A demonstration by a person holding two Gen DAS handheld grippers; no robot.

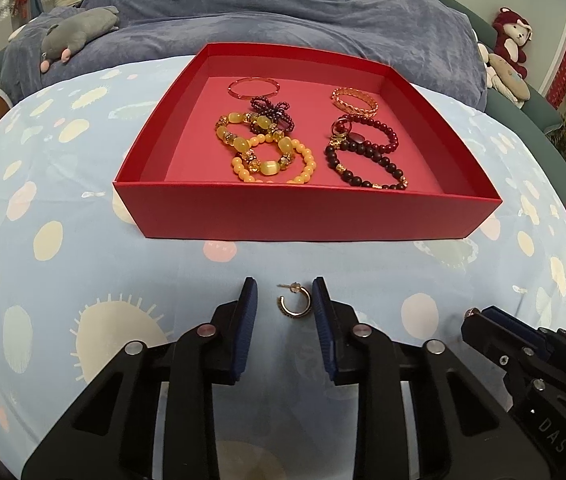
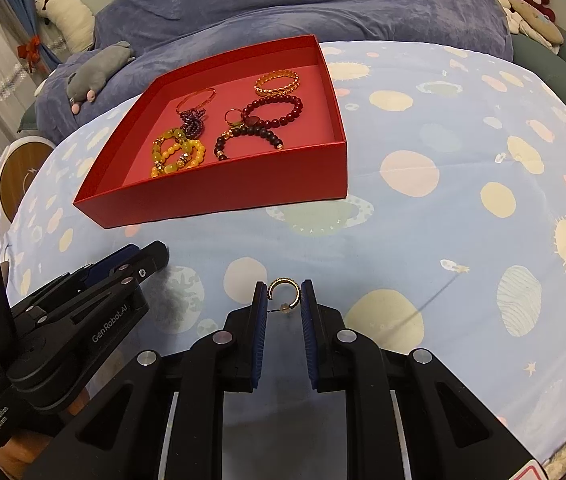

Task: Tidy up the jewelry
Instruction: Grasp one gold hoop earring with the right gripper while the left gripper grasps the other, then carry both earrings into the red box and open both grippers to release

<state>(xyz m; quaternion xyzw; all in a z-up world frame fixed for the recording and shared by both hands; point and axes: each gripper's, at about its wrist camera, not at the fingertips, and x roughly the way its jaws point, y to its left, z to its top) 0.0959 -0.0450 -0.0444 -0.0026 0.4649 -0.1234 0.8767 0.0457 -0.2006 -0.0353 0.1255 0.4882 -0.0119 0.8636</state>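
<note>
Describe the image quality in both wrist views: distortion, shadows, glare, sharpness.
Left wrist view: strong fisheye bending, the red box walls bow outward, corners vignette black; light is soft and even, the hoop earring between the open left gripper is sharp.
Right wrist view: same curvature; the right gripper casts a dark shadow on the patterned sheet beneath it; no strong glare.
</note>
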